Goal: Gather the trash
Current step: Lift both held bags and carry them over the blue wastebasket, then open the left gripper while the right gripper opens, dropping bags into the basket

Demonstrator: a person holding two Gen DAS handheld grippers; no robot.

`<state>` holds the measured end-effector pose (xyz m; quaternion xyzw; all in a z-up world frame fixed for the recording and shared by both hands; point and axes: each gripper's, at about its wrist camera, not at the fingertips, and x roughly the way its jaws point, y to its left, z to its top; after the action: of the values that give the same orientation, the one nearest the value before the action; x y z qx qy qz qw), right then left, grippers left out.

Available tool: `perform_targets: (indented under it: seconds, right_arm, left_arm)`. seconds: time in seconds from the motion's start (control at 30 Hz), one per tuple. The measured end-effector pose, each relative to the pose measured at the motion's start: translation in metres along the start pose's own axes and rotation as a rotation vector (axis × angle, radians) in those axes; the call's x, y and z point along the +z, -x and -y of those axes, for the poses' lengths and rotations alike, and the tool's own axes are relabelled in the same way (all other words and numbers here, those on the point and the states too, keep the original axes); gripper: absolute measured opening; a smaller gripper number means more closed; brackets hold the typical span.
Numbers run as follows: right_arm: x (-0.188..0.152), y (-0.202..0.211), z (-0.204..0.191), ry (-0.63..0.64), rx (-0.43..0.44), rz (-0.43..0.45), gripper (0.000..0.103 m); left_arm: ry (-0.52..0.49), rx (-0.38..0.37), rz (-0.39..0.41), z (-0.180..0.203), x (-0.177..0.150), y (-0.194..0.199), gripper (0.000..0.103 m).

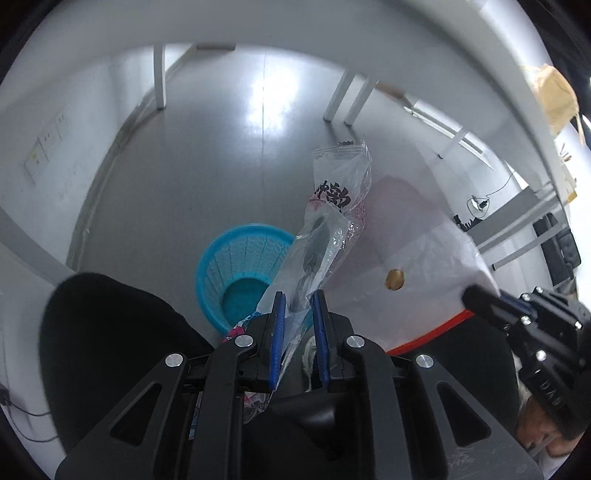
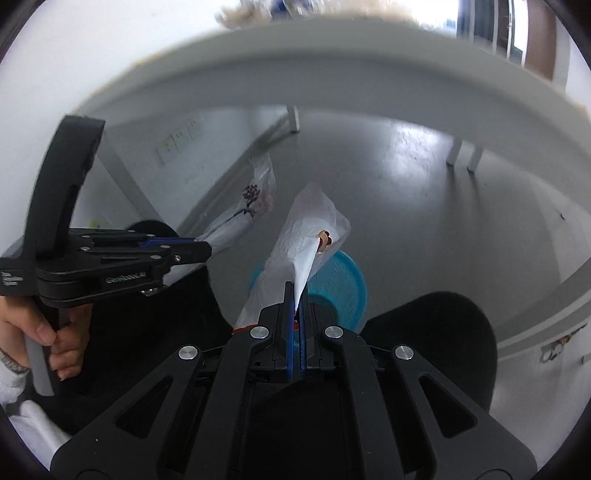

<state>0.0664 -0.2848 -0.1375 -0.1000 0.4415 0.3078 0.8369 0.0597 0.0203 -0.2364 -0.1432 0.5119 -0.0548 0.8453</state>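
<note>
My left gripper [image 1: 299,299] is shut on a clear plastic wrapper [image 1: 332,221] with black lettering, held above a blue mesh waste basket [image 1: 240,273] on the grey floor. My right gripper [image 2: 297,290] is shut on a white wrapper [image 2: 306,236] with a small brown spot, also above the blue basket [image 2: 343,284]. In the left wrist view the white wrapper [image 1: 424,251] hangs to the right, with the right gripper [image 1: 476,295] at its edge. In the right wrist view the left gripper [image 2: 203,247] holds the clear wrapper [image 2: 251,199] to the left.
A white table edge [image 1: 258,22] arcs across the top of both views, with table legs [image 1: 159,74] standing on the floor. The person's dark-clad knees [image 1: 110,332] flank the basket. A wall with sockets [image 1: 44,147] is on the left.
</note>
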Motion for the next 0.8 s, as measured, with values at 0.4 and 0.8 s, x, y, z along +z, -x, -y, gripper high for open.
perform_targets:
  seconds: [0.4,0.8]
  right_arm:
    - [0.0,-0.095,0.015,-0.099,-0.033,-0.139,0.001]
    - [0.018,-0.188,0.03,-0.184,-0.03,-0.295,0.001]
  left_arm:
    - [0.17,-0.012,-0.089,-0.028,0.016,-0.066,0.014]
    - [0.278,0.02,-0.19,-0.054,0.035,-0.12,0.014]
